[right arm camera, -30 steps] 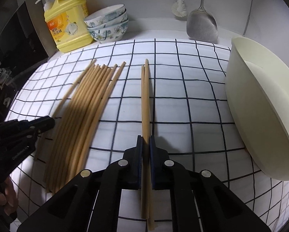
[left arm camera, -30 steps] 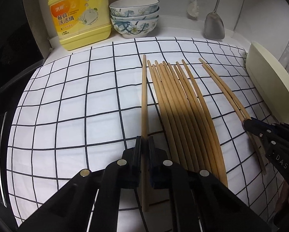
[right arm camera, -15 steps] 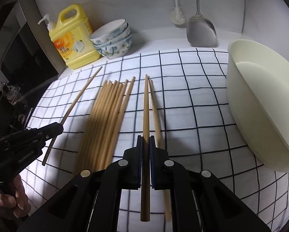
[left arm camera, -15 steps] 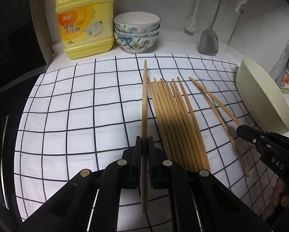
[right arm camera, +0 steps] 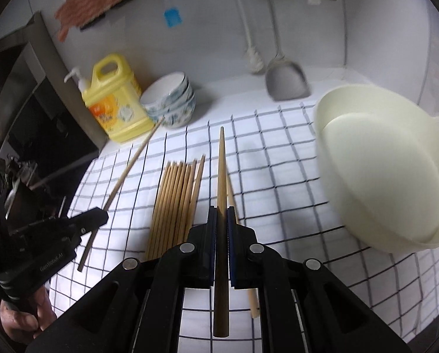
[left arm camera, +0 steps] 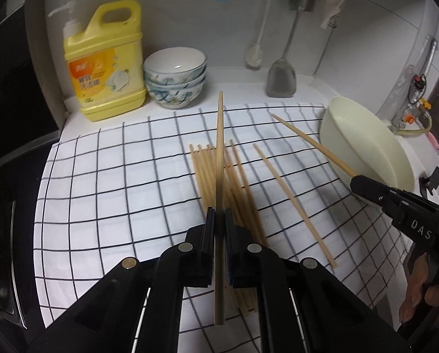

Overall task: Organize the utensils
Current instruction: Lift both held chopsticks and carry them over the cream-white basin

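Clamped between the closed jaws of the left gripper (left arm camera: pixel 218 220), at the lower centre of its own view, is one wooden chopstick (left arm camera: pixel 219 158), lifted clear of the checked cloth (left arm camera: pixel 107 182); its long axis runs straight up the frame, with the thin tip toward the stacked floral bowls (left arm camera: pixel 175 79) at the upper centre and the thick end trailing back under the fingers. Likewise, the right gripper (right arm camera: pixel 219 220) is shut on a second chopstick (right arm camera: pixel 221 170), held off the cloth too and pointing up the middle of its frame, tapered end forward. Each stick is gripped toward its thicker rear part, which looks the sensible place: they are probably light, stiff and smooth, so a narrow pinch near the tip could let them swivel or slide. Below the grippers, the bundle of chopsticks (right arm camera: pixel 175 200) lies side by side on the cloth at the frame's centre, all roughly parallel and pointing away, with one loose chopstick (left arm camera: pixel 293 203) lying apart to the right in the left view. Further out stand the yellow detergent bottle (left arm camera: pixel 101 64) at upper left and the cream basin (right arm camera: pixel 381 170) on the right.
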`<action>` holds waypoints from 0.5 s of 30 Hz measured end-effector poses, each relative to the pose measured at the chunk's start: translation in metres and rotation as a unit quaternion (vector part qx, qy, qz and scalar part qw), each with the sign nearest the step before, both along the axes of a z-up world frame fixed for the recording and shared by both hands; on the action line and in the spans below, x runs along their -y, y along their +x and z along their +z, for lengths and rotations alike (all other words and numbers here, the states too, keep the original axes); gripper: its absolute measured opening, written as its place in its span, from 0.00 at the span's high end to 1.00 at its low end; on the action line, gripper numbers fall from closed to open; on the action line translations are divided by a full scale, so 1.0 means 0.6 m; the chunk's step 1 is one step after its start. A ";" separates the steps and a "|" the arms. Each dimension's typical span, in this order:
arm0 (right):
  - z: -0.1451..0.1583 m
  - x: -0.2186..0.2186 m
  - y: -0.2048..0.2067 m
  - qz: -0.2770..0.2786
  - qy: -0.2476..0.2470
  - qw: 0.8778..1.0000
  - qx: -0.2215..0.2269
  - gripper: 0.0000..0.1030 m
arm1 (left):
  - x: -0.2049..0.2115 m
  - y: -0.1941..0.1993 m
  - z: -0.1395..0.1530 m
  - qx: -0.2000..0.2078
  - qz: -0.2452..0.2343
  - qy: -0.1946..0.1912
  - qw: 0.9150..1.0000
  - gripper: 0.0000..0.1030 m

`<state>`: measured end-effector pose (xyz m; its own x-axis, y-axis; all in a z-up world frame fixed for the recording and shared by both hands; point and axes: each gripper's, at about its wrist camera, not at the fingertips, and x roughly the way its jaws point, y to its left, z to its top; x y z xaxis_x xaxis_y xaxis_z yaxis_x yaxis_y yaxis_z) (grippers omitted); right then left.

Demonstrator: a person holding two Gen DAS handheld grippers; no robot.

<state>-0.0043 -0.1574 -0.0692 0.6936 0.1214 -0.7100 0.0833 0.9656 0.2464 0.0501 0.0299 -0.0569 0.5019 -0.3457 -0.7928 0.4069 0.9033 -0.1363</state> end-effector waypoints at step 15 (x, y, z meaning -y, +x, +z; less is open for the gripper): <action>0.076 0.237 -0.071 -0.103 -0.006 0.994 0.031 0.94 | 0.245 -0.013 0.094 0.020 -0.102 -0.049 0.993 0.93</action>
